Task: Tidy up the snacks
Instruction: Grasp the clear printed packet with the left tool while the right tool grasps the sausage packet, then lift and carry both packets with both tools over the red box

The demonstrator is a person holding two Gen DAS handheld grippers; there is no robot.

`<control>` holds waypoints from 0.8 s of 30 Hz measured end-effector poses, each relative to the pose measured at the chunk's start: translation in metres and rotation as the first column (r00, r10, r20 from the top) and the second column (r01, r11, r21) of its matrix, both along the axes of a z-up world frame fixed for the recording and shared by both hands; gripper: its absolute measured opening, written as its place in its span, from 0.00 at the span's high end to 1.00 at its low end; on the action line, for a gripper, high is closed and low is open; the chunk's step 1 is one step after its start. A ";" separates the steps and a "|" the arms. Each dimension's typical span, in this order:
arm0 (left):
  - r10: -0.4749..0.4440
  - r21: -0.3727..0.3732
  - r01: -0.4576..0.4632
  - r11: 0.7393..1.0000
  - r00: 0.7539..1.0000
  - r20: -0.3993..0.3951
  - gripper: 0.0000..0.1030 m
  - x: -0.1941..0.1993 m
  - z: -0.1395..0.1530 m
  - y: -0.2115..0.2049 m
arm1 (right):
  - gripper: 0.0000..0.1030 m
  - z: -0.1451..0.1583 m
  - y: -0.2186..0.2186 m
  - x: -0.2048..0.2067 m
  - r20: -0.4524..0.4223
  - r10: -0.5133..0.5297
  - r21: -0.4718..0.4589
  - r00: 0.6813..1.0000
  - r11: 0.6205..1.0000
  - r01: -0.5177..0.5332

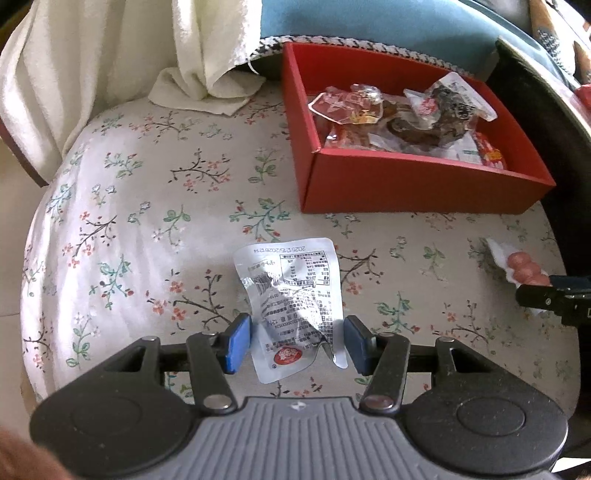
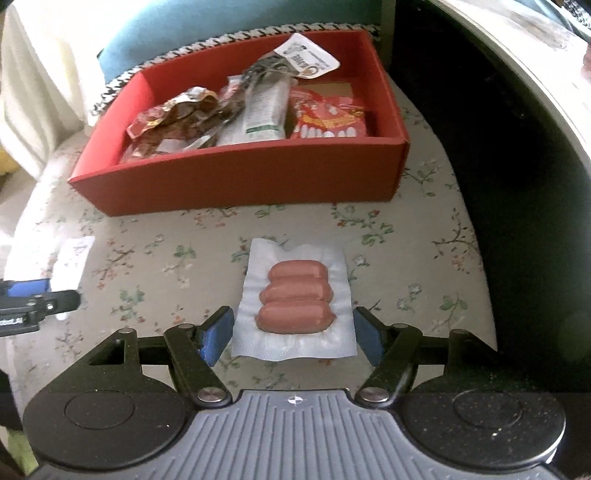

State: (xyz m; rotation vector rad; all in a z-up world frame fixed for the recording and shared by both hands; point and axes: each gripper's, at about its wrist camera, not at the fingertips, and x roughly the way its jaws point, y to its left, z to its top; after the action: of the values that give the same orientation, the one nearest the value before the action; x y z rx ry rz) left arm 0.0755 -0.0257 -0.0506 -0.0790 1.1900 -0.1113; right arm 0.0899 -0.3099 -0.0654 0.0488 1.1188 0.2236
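Observation:
A silver printed snack pouch (image 1: 291,306) lies on the floral cushion, its near end between the blue pads of my open left gripper (image 1: 298,341). A clear vacuum pack of three sausages (image 2: 295,301) lies between the pads of my open right gripper (image 2: 293,338); the pads stand just outside its edges. The sausage pack also shows at the right edge of the left wrist view (image 1: 517,267). A red cardboard box (image 1: 417,184) holding several snack packets stands behind both; it also shows in the right wrist view (image 2: 258,177).
The floral cushion (image 1: 147,221) is a rounded seat. A white towel (image 1: 122,66) hangs at the back left, a blue cushion (image 1: 369,26) behind the box. A dark table edge (image 2: 498,110) runs along the right. The left gripper shows in the right wrist view (image 2: 33,299).

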 end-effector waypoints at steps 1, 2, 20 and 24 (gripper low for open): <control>-0.005 -0.002 0.005 1.000 1.000 0.000 0.54 0.000 0.000 -0.001 | 0.26 0.001 0.000 -0.001 0.000 0.002 0.012 1.000 1.000 -0.002; -0.009 -0.005 0.009 1.000 1.000 0.000 0.54 0.000 0.001 -0.002 | 0.26 0.002 0.001 0.001 -0.001 0.005 0.025 1.000 1.000 -0.005; -0.058 -0.020 0.058 0.998 0.998 -0.004 0.54 -0.006 0.002 -0.012 | 0.07 -0.036 0.035 0.012 -0.076 0.071 -0.104 0.995 0.991 -0.079; -0.062 -0.021 0.061 0.998 0.998 -0.009 0.54 -0.006 0.002 -0.012 | 0.05 -0.040 0.036 0.024 -0.053 0.040 -0.123 0.998 0.991 -0.046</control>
State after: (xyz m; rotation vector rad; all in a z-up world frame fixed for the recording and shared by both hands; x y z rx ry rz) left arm 0.0693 -0.0372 -0.0488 -0.0610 1.2009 -0.1775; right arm 0.1141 -0.2741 -0.1050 -0.0808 1.1827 0.1916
